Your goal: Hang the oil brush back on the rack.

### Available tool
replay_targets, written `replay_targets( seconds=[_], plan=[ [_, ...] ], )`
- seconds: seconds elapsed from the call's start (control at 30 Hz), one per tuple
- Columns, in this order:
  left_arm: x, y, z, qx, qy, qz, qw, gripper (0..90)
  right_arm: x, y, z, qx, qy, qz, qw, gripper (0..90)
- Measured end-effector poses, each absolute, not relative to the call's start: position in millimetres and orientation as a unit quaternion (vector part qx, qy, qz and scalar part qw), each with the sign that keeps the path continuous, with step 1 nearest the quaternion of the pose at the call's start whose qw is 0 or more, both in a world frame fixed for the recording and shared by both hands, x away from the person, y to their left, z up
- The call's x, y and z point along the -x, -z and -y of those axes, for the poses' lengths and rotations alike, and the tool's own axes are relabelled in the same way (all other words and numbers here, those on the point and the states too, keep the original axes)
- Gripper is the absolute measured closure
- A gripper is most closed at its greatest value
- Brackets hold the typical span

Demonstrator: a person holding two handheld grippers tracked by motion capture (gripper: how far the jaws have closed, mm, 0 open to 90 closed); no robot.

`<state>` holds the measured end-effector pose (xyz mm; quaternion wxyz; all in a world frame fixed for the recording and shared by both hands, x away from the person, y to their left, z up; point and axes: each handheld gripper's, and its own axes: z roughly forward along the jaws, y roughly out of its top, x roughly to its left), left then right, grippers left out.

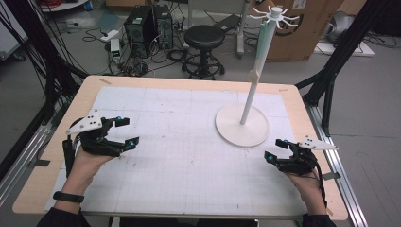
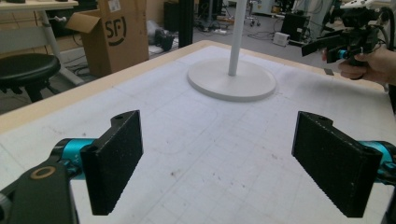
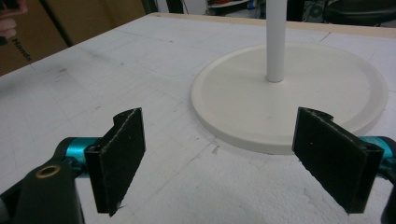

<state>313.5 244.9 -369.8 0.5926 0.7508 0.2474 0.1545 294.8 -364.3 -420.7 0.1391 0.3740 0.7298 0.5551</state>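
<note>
Left gripper (image 1: 126,131): seen nearest the camera, low over the white gridded mat (image 1: 179,156) at the table's left side; its jaws are spread wide, with nothing between the pads (image 2: 114,163).
Right gripper (image 1: 275,150): held low at the right side of the mat, just beside the stand's base; the jaws are likewise wide apart and nothing is gripped, as its own view confirms (image 3: 219,158).
White stand (image 1: 255,71): placed upright on the mat, right of centre; a round flat base (image 1: 242,125) carries a slim pole, topped by a ring of small hooks (image 1: 275,14).
Hooks: all are seen bare; nothing is hung from them.
Mat: no loose object can be made out on it near either gripper.
Done so far: judged from the layout, the stand is set up on its base and both grippers are freed of any load.
Left to do: no hanging or moving of items is shown in hand; either nothing has been started or everything is already cleared, and which of the two cannot be told.
Nearest target: the stand's base is taken as the likeliest thing to be approached by the right gripper.
</note>
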Motion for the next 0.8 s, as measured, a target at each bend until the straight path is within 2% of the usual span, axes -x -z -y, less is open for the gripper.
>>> replay_targets(
  seconds=[0.37, 0.8],
  plan=[
    [-309.7, 394.0, -260.2, -0.736, -0.165, -0.272, 0.598, 17.1, -294.7, 421.7, 364.0, -0.374, -0.551, -0.733, 0.142, 16.4],
    [-308.0, 399.8, -265.3, -0.728, -0.173, -0.277, 0.603, 17.0, -295.1, 422.8, 363.7, -0.376, -0.547, -0.734, 0.14, 16.4]
  ],
)
